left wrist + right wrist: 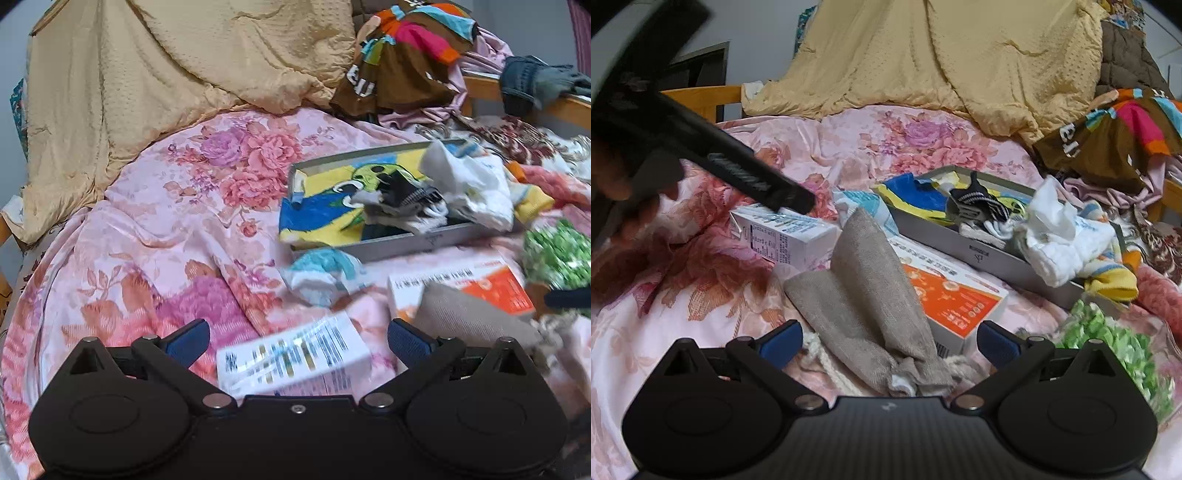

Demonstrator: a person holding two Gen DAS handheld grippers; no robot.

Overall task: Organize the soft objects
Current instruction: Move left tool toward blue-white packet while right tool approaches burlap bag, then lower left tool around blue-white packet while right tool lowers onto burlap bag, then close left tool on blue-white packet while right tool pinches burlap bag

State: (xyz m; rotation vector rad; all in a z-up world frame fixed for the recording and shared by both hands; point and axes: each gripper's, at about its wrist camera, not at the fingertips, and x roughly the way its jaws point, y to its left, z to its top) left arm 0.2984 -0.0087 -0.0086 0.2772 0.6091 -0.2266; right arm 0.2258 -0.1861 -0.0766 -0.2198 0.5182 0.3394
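Observation:
A grey drawstring pouch (864,306) lies crumpled on the floral bedspread, between the wide-apart fingers of my right gripper (890,343), which is open and not touching it. The pouch's edge (461,314) also shows in the left wrist view. My left gripper (299,343) is open above a white printed carton (295,365); from the right wrist view it appears as a black arm (757,181) over that carton (786,236). A shallow grey box (997,254) holds a yellow-blue cloth (916,192), striped socks (979,206) and a white cloth (1067,236).
An orange-and-white box (953,295) lies under the pouch. A pale blue cloth (325,277) sits beside the grey box. A green patterned item (1115,343) is at the right. A tan quilt (166,74) and a clothes pile (413,55) crowd the back; a wooden rail (554,103) runs far right.

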